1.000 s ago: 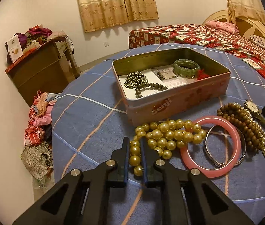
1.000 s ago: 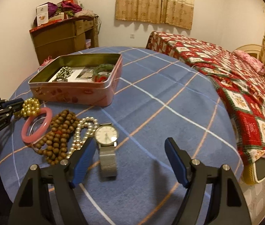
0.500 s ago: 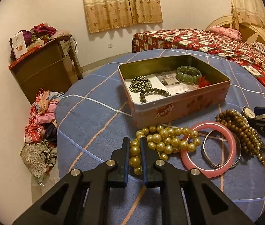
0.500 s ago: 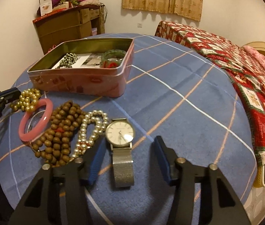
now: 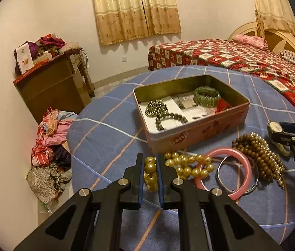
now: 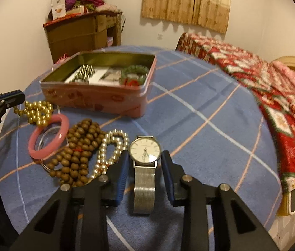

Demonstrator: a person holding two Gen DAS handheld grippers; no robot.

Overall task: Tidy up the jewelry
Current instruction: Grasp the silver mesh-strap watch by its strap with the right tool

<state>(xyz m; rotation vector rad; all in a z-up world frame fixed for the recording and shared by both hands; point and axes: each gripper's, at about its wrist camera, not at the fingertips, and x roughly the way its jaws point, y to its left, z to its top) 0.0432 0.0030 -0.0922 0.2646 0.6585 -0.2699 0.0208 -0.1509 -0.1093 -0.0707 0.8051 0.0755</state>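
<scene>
We find two bead pieces already in the tin [image 5: 199, 129], while the left gripper [image 5: 150, 167] clamps the gold bead strand [image 5: 186, 165] and the right gripper [image 6: 145, 167] fingers are closing around the watch [image 6: 145, 149] on the tabletop [image 6: 199, 125], other pieces unsorted.

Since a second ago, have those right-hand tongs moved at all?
Yes. The right tongs have crept toward the watch lying on the blue cloth, and their jaws are closing around its face, not yet pressing it.
</scene>
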